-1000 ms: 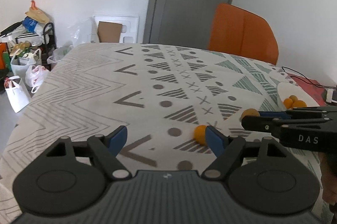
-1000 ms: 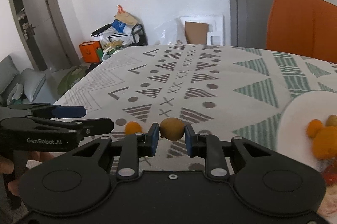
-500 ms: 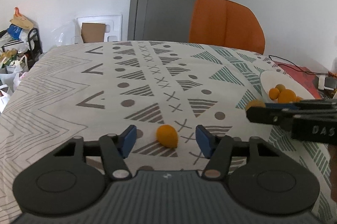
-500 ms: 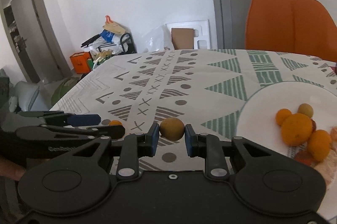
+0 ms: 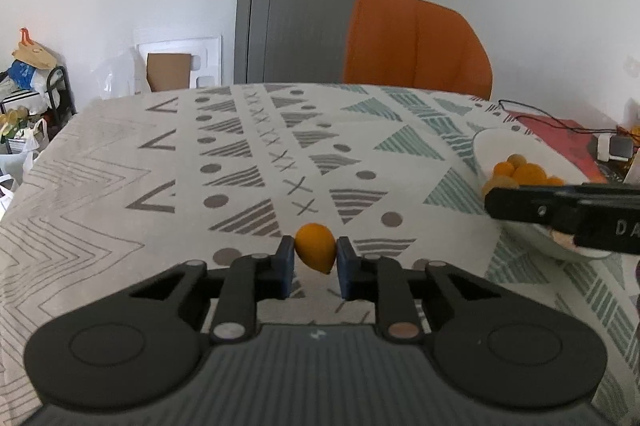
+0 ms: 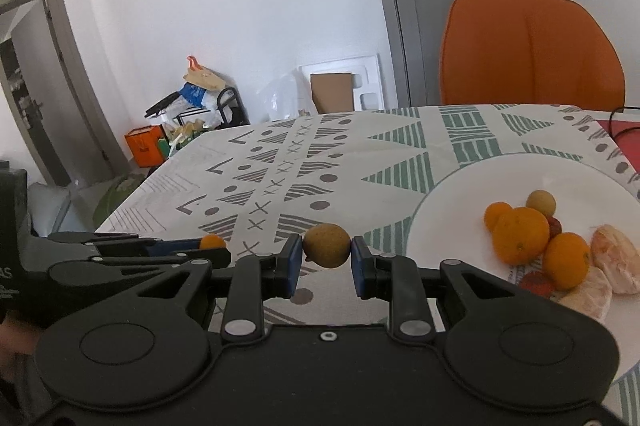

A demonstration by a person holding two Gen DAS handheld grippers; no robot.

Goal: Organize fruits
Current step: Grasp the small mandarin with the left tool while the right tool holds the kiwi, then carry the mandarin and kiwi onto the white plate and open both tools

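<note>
The left gripper (image 5: 311, 268) has just been closing, and now its blue pads (image 5: 285, 260) press on both sides of a small orange fruit (image 5: 315, 247), pear-shaped with the pointed end toward the camera. The fruit sits between the pad tips, low over the patterned tablecloth (image 5: 160, 194); I cannot tell if it touches the cloth or is already lifted a little. The grip is at the widest part of the fruit, which I think is sensible, because a hold near the narrow end could let it slip out.

The right gripper (image 6: 326, 264) is narrow too — its pads hold a round brownish-yellow fruit (image 6: 326, 246) by the middle, above the table and just beside the near-left edge of the white plate (image 6: 460, 194). From the left wrist view the right gripper is seen as a dark bar in front of the plate.

On the plate lie several fruits already: oranges (image 6: 520, 234), a small pale round fruit behind them, something red, and peeled segments at the right edge. So the plate seems to be the collecting place, and both hands carry one fruit each, probably to save a trip.

In my judgement the task is well advanced. The next move is to bring the brownish fruit over the plate and release it low — from height a round fruit may roll away and push the others. The left hand has the longer way, across the cloth to the plate.
</note>
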